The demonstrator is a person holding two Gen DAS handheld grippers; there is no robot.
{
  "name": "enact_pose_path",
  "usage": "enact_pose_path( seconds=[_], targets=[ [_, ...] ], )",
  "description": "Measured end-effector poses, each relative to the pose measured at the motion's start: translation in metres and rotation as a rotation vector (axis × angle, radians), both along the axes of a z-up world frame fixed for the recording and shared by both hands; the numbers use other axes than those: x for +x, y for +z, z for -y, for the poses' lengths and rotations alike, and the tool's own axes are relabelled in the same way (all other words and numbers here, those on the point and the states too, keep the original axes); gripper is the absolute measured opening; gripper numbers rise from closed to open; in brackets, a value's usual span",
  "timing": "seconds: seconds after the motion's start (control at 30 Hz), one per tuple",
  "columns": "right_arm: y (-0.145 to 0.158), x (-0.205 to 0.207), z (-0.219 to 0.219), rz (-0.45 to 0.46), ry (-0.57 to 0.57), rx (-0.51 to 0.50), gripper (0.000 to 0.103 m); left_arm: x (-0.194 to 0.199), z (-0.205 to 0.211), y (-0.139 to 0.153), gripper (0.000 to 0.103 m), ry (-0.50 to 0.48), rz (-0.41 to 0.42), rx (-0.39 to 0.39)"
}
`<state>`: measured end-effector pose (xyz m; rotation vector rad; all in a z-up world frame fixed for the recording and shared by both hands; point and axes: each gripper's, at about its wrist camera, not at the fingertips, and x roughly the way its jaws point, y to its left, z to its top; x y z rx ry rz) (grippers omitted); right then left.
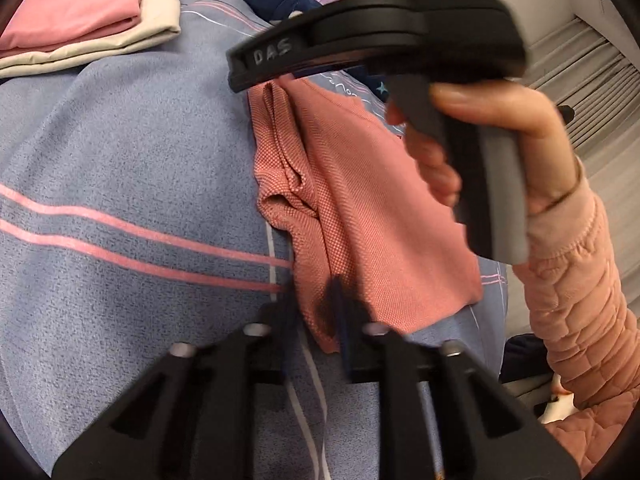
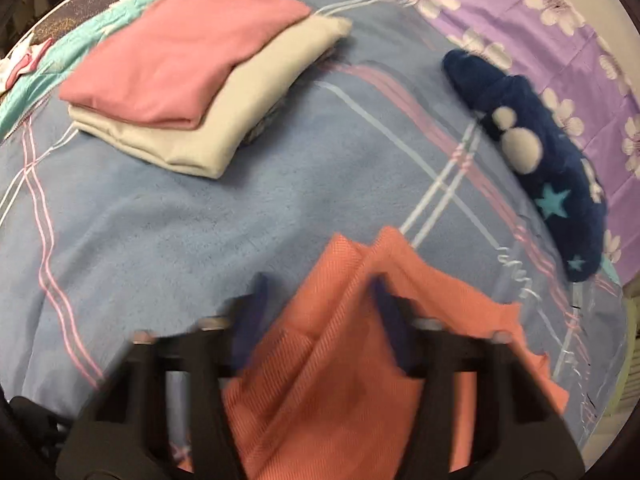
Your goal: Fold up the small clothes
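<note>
Claws: my left one (image 1: 340, 320) and right one (image 2: 320, 312) both pinch the salmon shirt (image 1: 352, 208); tugging unevenly could crumple the fold beneath them.

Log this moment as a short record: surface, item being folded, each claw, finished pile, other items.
surface: blue plaid blanket
item: salmon garment, partly folded
left claw: shut on the garment's near edge
right claw: garment between its fingers; blurred, looks shut on it
pile: pink cloth on beige cloth, both folded
other: navy star-print garment, unfolded
</note>
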<state>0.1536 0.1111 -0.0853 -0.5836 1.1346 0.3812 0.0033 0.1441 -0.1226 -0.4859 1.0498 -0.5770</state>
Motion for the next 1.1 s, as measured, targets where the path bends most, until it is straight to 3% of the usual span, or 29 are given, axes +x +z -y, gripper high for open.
enact_pose_path(
  seconds=[0.03,0.17,0.23,0.33,0.4,0.47,0.53,0.6,0.67,0.7,0.77,0.8,0.87,0.9,0.93,1.1],
  targets=[
    [-0.002,0.002,0.000,0.000,0.007,0.002,0.001,-0.001,-0.001,0.002,0.001,0.011,-0.001,0.023],
    [0.033,0.005,0.015,0.064,0.021,0.229,0.000,-0.013,0.003,0.015,0.001,0.002,0.026,0.104],
    [0.029,0.017,0.023,0.009,-0.022,0.273,0.000,-0.011,0.004,0.005,0.002,0.002,-0.014,0.134],
    [0.006,0.031,0.031,-0.088,-0.034,0.310,0.000,-0.010,-0.002,0.001,0.002,0.012,-0.029,0.085],
    [0.004,0.033,0.040,-0.097,-0.040,0.363,0.003,-0.011,-0.006,0.003,0.003,0.012,-0.030,0.089],
    [0.020,0.028,0.055,-0.069,-0.078,0.435,0.029,-0.013,-0.013,0.006,0.006,0.024,-0.024,0.093],
    [0.045,0.016,0.071,0.004,-0.069,0.486,0.045,-0.016,-0.022,0.012,0.005,0.059,-0.010,0.126],
    [0.064,-0.001,0.084,0.086,-0.032,0.478,0.045,-0.018,-0.030,0.020,0.006,0.090,0.025,0.138],
    [0.074,-0.021,0.097,0.123,0.023,0.458,0.040,-0.021,-0.036,0.030,0.006,0.095,0.062,0.081],
    [0.075,-0.034,0.105,0.121,0.048,0.443,0.035,-0.023,-0.035,0.033,0.006,0.080,0.084,0.042],
    [0.069,-0.046,0.113,0.088,0.052,0.431,0.013,-0.022,-0.022,0.039,0.008,0.041,0.105,0.005],
    [0.060,-0.053,0.119,0.039,0.050,0.441,0.011,-0.021,-0.012,0.038,0.010,0.016,0.104,0.005],
    [0.043,-0.067,0.126,-0.013,0.044,0.444,0.010,-0.019,0.012,0.024,0.011,-0.011,0.054,0.105],
    [0.037,-0.074,0.126,-0.018,0.047,0.424,0.010,-0.016,0.019,0.013,0.010,-0.004,0.013,0.207],
    [0.029,-0.084,0.127,-0.013,0.053,0.392,0.010,-0.018,0.020,0.008,0.005,0.009,0.033,0.251],
    [0.028,-0.138,0.128,0.028,0.113,0.378,0.012,-0.025,-0.013,0.015,0.009,0.105,0.022,0.218]
  ],
)
